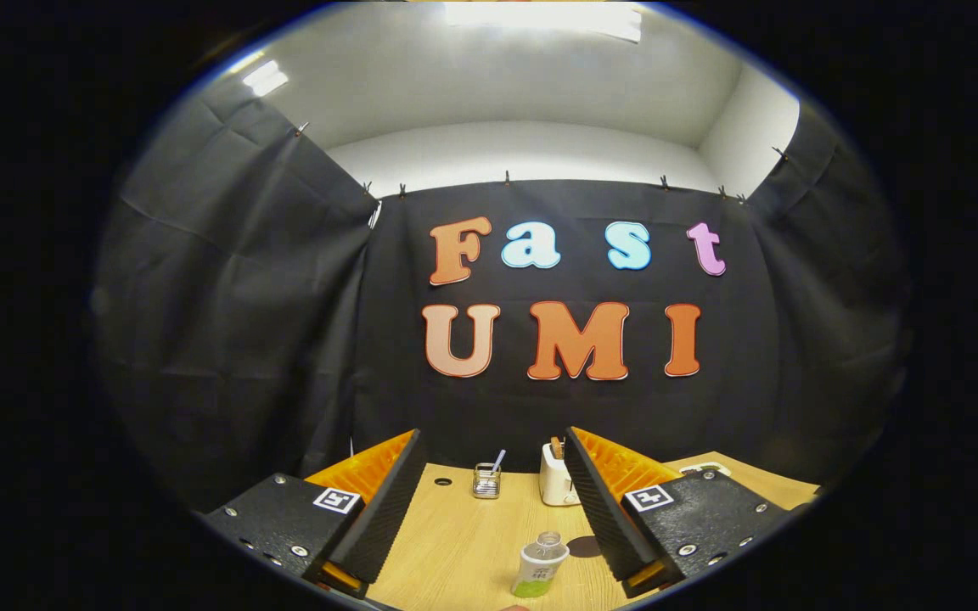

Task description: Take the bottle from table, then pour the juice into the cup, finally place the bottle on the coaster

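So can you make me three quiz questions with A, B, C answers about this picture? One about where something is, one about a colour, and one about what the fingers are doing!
1. Where is the bottle?
A. Between the two fingers, on the table
B. On top of the toaster
C. Inside the glass

2. What colour is the toaster?
A. Blue
B. White
C. Black

3. What are the fingers doing?
A. Squeezing the bottle
C. Holding a spoon
B. Spread open, touching nothing

Answers:
1 A: the bottle stands upright on the wooden table in the gap between the fingers, nearer the right one.
2 B: the toaster by the back wall is white, beside a small glass holding a straw-like stick.
3 B: the gripper has a wide gap and neither finger touches the bottle.
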`<action>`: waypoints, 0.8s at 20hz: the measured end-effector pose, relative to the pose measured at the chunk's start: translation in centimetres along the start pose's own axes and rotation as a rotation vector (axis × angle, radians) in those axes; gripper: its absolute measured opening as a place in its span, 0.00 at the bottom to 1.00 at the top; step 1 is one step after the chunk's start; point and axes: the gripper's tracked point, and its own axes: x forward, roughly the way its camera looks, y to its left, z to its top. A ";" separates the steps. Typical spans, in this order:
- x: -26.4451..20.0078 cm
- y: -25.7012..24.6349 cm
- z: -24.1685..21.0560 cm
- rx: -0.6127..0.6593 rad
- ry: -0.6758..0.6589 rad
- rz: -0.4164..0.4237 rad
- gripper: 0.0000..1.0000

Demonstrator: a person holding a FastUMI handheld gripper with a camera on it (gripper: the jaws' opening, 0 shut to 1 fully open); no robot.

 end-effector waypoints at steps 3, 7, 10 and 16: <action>0.0 0.1 -0.2 -0.006 0.008 0.002 0.97; -0.8 0.5 0.9 -0.028 -0.022 0.017 0.97; -1.0 0.9 0.7 -0.026 -0.028 0.024 0.97; -0.7 -1.4 -1.2 -0.085 -0.006 -0.071 0.98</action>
